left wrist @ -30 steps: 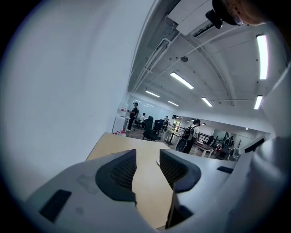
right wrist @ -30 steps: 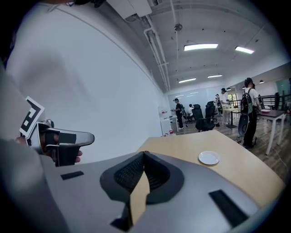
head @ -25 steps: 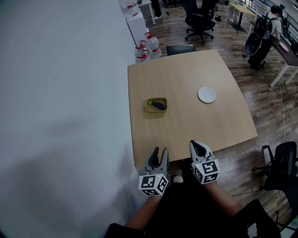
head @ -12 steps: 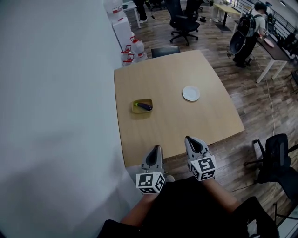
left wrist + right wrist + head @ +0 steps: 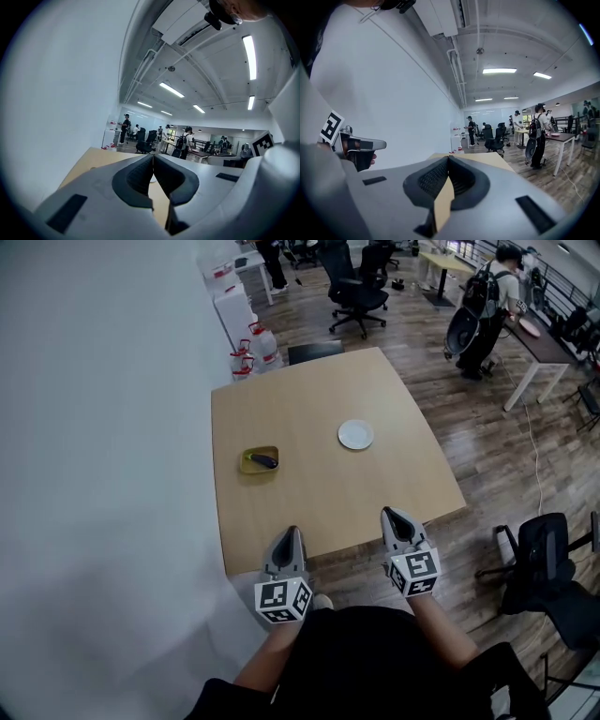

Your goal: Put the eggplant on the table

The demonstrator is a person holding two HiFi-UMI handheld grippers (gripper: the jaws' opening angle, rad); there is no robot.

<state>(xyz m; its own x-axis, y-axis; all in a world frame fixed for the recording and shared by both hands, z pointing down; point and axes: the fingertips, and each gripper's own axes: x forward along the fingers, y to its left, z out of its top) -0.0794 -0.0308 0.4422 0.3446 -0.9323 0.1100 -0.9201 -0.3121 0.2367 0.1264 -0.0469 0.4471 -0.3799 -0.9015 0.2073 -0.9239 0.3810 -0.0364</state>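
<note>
A dark purple eggplant (image 5: pixel 263 461) lies in a small yellow-green dish (image 5: pixel 247 463) on the left part of a square wooden table (image 5: pixel 319 493). In the head view both grippers hover at the table's near edge, far from the dish. My left gripper (image 5: pixel 289 534) is shut with nothing in it; in the left gripper view its tips (image 5: pixel 153 155) meet over the tabletop. My right gripper (image 5: pixel 392 515) is also shut and empty, with its tips (image 5: pixel 448 158) touching. The eggplant does not show in either gripper view.
A white plate (image 5: pixel 355 434) sits right of the table's middle. A white wall (image 5: pixel 103 427) runs along the table's left side. Water jugs (image 5: pixel 251 351) and a dark chair (image 5: pixel 314 352) stand behind the table, and another chair (image 5: pixel 544 559) at the right. People stand at the far desks (image 5: pixel 478 310).
The left gripper's jaws, open a second ago, have closed on nothing. Both grippers have spread apart and shifted along the table's near edge. The right gripper stayed shut.
</note>
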